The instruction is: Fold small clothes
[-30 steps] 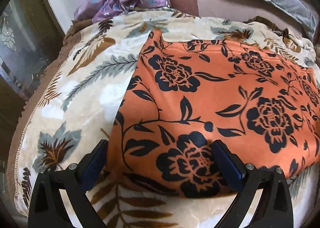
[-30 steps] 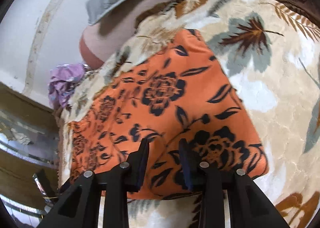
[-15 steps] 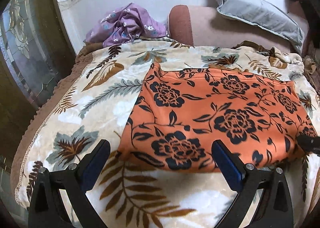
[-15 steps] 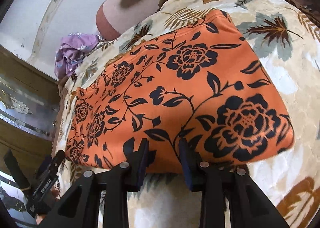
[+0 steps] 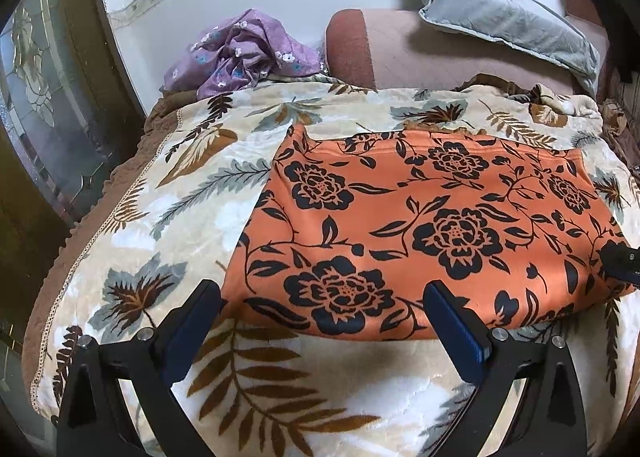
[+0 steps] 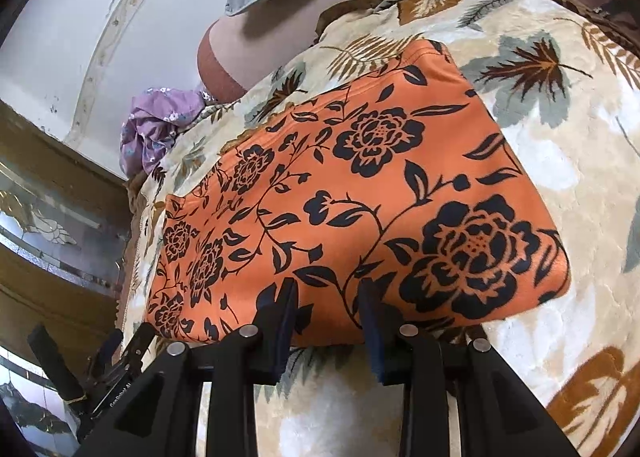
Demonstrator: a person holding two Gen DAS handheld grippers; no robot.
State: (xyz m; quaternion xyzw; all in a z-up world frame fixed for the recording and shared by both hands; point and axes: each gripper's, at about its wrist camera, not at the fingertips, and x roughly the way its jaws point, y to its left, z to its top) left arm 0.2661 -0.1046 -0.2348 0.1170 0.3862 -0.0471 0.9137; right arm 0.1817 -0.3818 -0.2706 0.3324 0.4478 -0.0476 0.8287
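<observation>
Because the orange garment printed with black roses and vines (image 5: 432,225) is lying flat and already doubled into a broad rectangle on the cream plush blanket with brown and grey leaves (image 5: 192,193), both tools are sitting at its near folded edge, one toward each end, which looks like the setup for another fold across its width. The left claw (image 5: 320,321) is hanging just above the blanket with its blue-padded fingers (image 5: 456,333) spread wide; nothing is between them, and the garment's near-left corner is lying just beyond the gap. The right claw (image 6: 328,309) is standing narrowly parted over the same near edge further along; cloth is showing behind the gap, but I cannot tell whether the pads are actually pinching it or merely hovering over it. In the left view its dark tip (image 5: 620,261) is showing at the garment's right-hand end.

The garment is occupying the middle of the bed, smooth and with no loose sleeve or leg sticking out, so it is probably partway through folding rather than finished. A crumpled purple cloth with small flowers (image 5: 240,53) is waiting at the far corner, well apart, likely another piece. A grey cushion (image 5: 504,17) is leaning on the pinkish bolster (image 5: 400,53) behind.
</observation>
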